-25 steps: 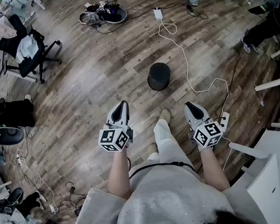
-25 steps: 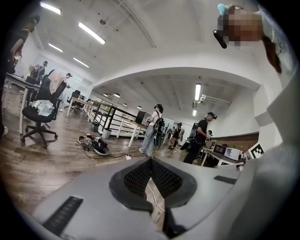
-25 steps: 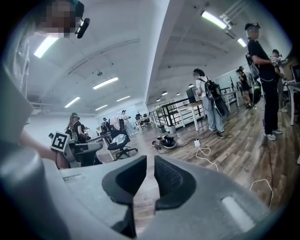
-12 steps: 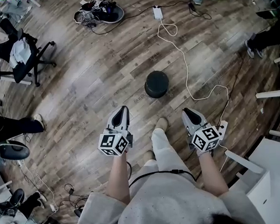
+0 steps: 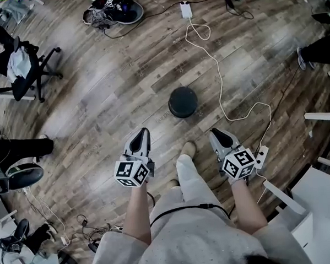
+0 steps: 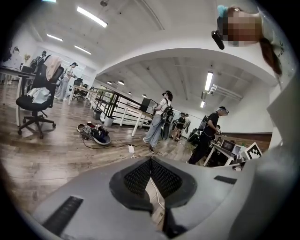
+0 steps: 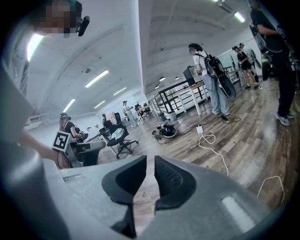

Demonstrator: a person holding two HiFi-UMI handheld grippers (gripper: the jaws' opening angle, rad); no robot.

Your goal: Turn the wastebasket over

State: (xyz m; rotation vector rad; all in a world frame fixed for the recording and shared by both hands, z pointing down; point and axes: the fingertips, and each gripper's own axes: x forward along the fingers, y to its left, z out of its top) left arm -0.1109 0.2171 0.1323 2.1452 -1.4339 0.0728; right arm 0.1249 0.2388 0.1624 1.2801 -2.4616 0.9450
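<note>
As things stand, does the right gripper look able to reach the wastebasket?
Probably yes: only bare floor lies between the right gripper and the wastebasket; the white cable passes beside it.

Bare wood-plank floor [image 5: 108, 104] lies open between your left gripper [image 5: 141, 133] and the black round wastebasket [image 5: 183, 102], and all along that basket's left side. On its right, a thin white cable [image 5: 220, 76] snakes close past it, ahead of your right gripper [image 5: 214, 134]. Your own tan shoe [image 5: 188, 149] stands just short of the basket. The black wheeled office chair [image 5: 29, 61] sits well off to the left.
</note>
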